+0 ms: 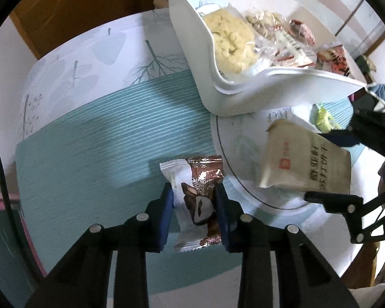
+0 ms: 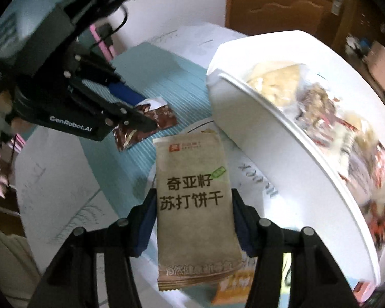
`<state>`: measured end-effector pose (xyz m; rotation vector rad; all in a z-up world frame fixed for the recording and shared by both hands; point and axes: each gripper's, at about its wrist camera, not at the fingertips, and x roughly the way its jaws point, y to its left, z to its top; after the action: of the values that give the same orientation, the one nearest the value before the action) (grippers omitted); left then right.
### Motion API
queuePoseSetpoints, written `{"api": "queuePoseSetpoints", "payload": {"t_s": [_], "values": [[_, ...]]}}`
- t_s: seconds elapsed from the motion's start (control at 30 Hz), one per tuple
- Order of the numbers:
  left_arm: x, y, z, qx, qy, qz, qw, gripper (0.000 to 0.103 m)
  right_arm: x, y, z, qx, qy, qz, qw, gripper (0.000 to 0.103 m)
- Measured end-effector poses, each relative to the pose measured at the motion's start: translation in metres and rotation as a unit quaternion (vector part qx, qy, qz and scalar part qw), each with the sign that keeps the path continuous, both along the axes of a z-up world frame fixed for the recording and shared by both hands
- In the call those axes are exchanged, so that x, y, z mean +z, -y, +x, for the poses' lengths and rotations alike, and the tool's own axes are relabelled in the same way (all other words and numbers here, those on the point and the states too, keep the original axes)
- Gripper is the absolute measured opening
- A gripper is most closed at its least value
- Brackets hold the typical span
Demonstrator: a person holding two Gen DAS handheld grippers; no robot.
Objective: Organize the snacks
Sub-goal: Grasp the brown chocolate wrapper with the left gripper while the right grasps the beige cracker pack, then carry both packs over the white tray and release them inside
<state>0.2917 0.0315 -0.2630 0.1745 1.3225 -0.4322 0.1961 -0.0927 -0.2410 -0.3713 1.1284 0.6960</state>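
My left gripper is shut on a brown and white chocolate snack packet, held above the teal mat. The same packet and left gripper show in the right wrist view. My right gripper is shut on a tan soda cracker packet, held above a round white plate. That packet and the right gripper show at the right of the left wrist view. A white bin holds several wrapped snacks, including a yellow cake.
The white bin fills the right of the right wrist view. An orange packet lies under the cracker packet. A green wrapper lies beyond the plate. A wooden door stands behind the table.
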Motion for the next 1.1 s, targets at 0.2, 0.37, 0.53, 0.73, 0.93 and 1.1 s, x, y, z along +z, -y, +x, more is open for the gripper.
{"api": "queuePoseSetpoints", "payload": {"t_s": [0.2, 0.37, 0.53, 0.73, 0.93, 1.1], "values": [[0.043, 0.003, -0.014, 0.027, 0.027, -0.035, 0.9987, 0.029, 0.038, 0.033, -0.014, -0.069, 0.001, 0.062, 0.996, 0.054], [0.098, 0.024, -0.021, 0.021, 0.073, -0.060, 0.9953, 0.029, 0.077, 0.063, -0.020, -0.130, 0.016, 0.111, 0.985, 0.055], [0.158, 0.050, -0.001, 0.019, 0.124, -0.081, 0.9888, 0.029, 0.121, 0.098, -0.020, -0.189, 0.041, 0.142, 0.971, 0.055], [0.215, 0.078, 0.025, 0.018, 0.174, -0.105, 0.9789, 0.029, 0.178, 0.137, 0.003, -0.261, 0.071, 0.167, 0.948, 0.055], [0.250, 0.102, 0.042, 0.017, 0.208, -0.112, 0.9716, 0.029, 0.223, 0.156, 0.032, -0.315, 0.104, 0.173, 0.928, 0.055], [0.254, 0.115, 0.058, 0.020, 0.210, -0.104, 0.9719, 0.029, 0.237, 0.160, 0.052, -0.338, 0.126, 0.157, 0.919, 0.055]]}}
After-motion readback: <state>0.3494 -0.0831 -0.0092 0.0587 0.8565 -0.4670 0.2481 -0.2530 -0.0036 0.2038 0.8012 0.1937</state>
